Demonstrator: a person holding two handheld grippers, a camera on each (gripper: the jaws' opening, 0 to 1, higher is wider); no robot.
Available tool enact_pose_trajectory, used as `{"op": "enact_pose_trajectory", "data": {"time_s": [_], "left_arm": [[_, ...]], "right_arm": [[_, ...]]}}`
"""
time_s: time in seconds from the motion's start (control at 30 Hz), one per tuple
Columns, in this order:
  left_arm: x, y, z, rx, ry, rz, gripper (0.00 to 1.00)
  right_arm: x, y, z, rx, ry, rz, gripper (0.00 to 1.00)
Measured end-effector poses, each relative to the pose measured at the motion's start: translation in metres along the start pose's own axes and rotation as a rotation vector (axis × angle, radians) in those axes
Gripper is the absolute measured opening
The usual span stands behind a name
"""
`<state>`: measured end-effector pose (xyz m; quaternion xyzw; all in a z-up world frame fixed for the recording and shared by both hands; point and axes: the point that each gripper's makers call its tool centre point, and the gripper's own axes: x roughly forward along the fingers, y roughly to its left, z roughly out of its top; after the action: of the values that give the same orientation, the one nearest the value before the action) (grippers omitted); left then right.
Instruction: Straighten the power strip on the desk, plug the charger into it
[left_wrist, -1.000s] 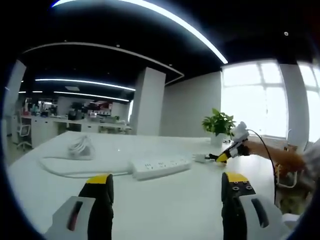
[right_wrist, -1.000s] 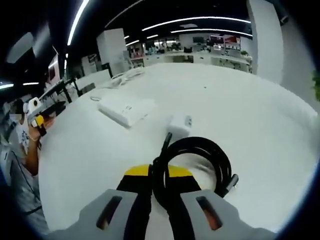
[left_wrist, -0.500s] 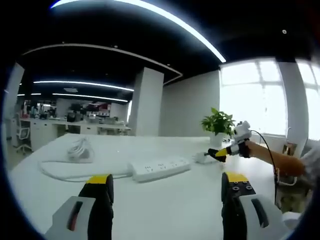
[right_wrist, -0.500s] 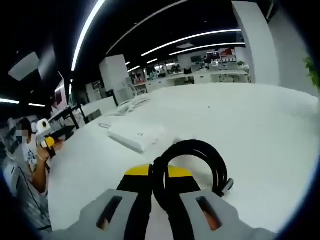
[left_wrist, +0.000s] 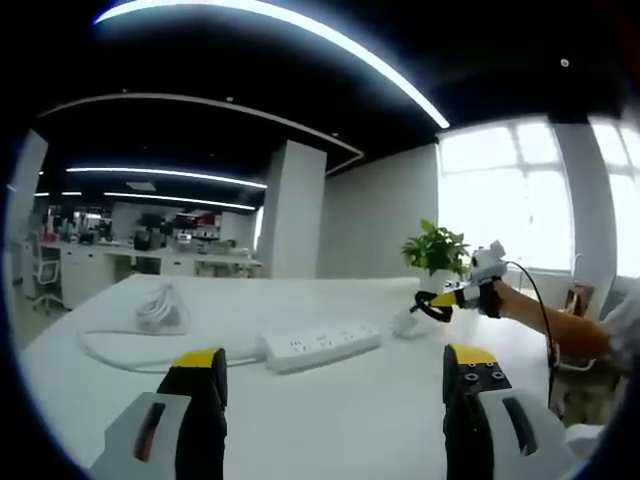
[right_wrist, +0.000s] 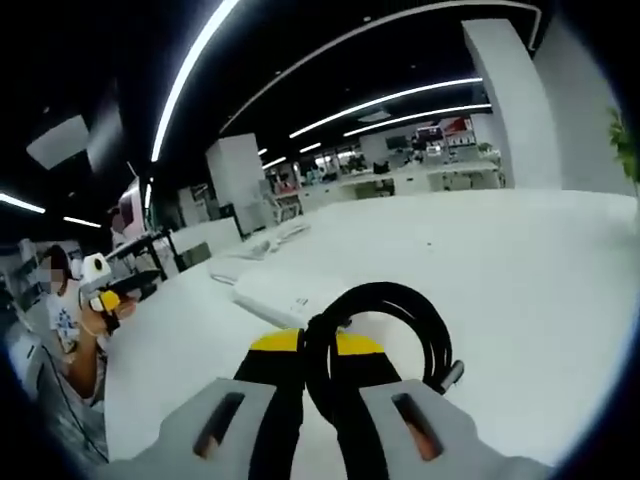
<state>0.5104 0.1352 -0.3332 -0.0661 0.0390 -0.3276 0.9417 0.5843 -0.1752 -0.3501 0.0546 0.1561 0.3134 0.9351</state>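
Here the left tongs (left_wrist: 330, 375) are hanging released over the worktop (left_wrist: 330, 420), the one strip (left_wrist: 322, 345) lying just ahead of them, long axis running crosswise. To its right, the right tongs (right_wrist: 318, 352) are clenching the single black cable (right_wrist: 385, 325), its charger (left_wrist: 405, 322) dangling nearer the strip's right end.

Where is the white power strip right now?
In the left gripper view the power strip lies on the white desk, centre, beyond the open left gripper, its coiled cord to its left.
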Motion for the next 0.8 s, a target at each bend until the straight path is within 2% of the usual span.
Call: {"op": "enact_pose_trajectory", "data": {"time_s": [0.3, 0.6, 0.8], "left_arm": [[0.004, 0.0, 0.001, 0.009, 0.005, -0.005, 0.91], [0.016, 0.0, 0.009, 0.026, -0.017, -0.018, 0.91], [0.023, 0.005, 0.014, 0.033, -0.024, -0.019, 0.91]], "right_arm": [[0.004, 0.02, 0.017, -0.066, -0.043, -0.005, 0.08], [0.014, 0.031, 0.042, -0.13, -0.077, -0.018, 0.08], [0.018, 0.037, 0.051, -0.148, -0.099, -0.015, 0.08]]}}
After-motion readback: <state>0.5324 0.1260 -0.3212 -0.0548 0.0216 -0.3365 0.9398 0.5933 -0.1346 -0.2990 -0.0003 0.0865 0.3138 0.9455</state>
